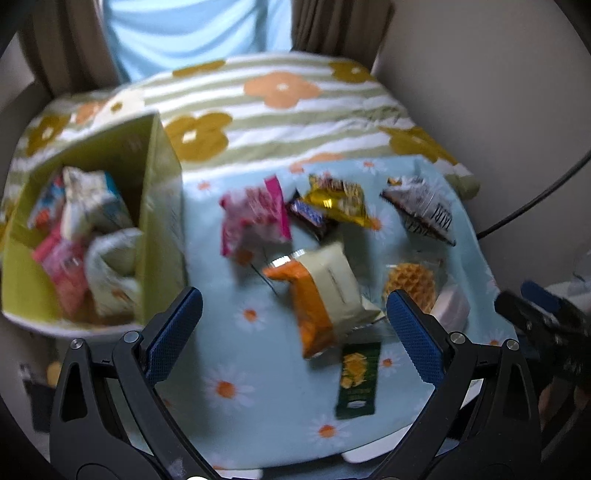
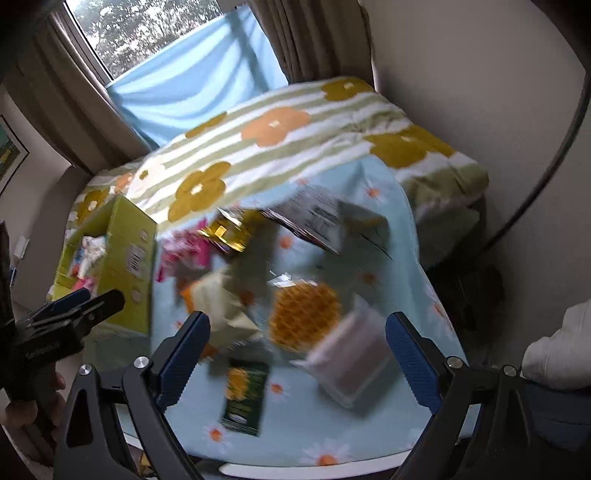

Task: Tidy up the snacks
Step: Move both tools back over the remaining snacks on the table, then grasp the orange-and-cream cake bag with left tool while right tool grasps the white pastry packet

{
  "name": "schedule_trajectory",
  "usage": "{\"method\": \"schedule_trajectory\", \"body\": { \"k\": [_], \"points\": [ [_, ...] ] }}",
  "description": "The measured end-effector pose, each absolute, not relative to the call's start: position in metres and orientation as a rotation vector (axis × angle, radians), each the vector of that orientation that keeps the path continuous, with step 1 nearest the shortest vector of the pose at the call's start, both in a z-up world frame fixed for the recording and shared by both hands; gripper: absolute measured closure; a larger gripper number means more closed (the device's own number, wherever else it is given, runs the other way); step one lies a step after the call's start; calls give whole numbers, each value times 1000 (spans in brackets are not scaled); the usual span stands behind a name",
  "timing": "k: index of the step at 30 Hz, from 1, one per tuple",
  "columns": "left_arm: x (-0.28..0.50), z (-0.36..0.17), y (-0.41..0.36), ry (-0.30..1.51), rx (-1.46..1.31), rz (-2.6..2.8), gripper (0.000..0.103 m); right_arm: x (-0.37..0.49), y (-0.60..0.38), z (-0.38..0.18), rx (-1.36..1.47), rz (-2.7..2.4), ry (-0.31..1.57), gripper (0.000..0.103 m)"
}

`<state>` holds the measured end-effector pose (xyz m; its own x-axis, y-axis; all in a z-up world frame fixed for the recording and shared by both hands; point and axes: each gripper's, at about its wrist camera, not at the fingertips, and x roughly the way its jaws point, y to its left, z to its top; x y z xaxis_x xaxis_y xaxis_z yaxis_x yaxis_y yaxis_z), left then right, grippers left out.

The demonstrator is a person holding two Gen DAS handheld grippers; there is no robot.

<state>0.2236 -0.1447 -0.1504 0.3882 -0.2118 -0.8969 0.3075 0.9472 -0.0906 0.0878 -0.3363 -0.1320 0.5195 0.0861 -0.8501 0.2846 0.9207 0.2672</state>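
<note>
We've got both grippers, left (image 1: 295, 325) & right (image 2: 297, 343), jaws wide open w/ nothing held, hovering over snacks (image 1: 325, 291) scattered on the daisy cloth (image 1: 236, 387), green box (image 1: 162, 206) at left already part-filled.

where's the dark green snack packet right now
In the left wrist view, the dark green packet lies on the daisy cloth, nearest the camera, just below the orange packet.

a pale blue daisy-print cloth (image 1: 236, 417) covers the near surface. beyond it lies a green-and-white striped blanket with big orange and mustard flowers (image 1: 280, 122), bunched at its far right edge. at the far side hang brown pleated curtains (image 2: 314, 37) around a light blue sheet (image 2: 199, 77) below a window (image 2: 122, 26) showing trees. a thin dark cable (image 2: 546, 173) curves across the plain beige wall (image 2: 476, 74) on the right.
</note>
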Motion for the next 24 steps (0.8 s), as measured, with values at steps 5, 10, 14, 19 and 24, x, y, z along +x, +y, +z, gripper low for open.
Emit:
{"method": "schedule_trajectory", "body": {
  "k": [5,10,14,19,24],
  "points": [
    [232,-196,-165,1222,60,-271,3,77,-352,-166,483,-151,1065,8],
    [242,-230,-176,1243,53,-243,3,64,-355,-193,599,-201,1030,8],
    [254,-251,-183,1255,23,-242,3,59,-356,-213,675,-209,1023,8],
    [263,-272,-190,1299,21,-234,4,60,-356,-228,723,-235,1024,8],
    [264,-282,-195,1333,32,-260,20,62,-357,-236,752,-267,1035,8]
  ]
}}
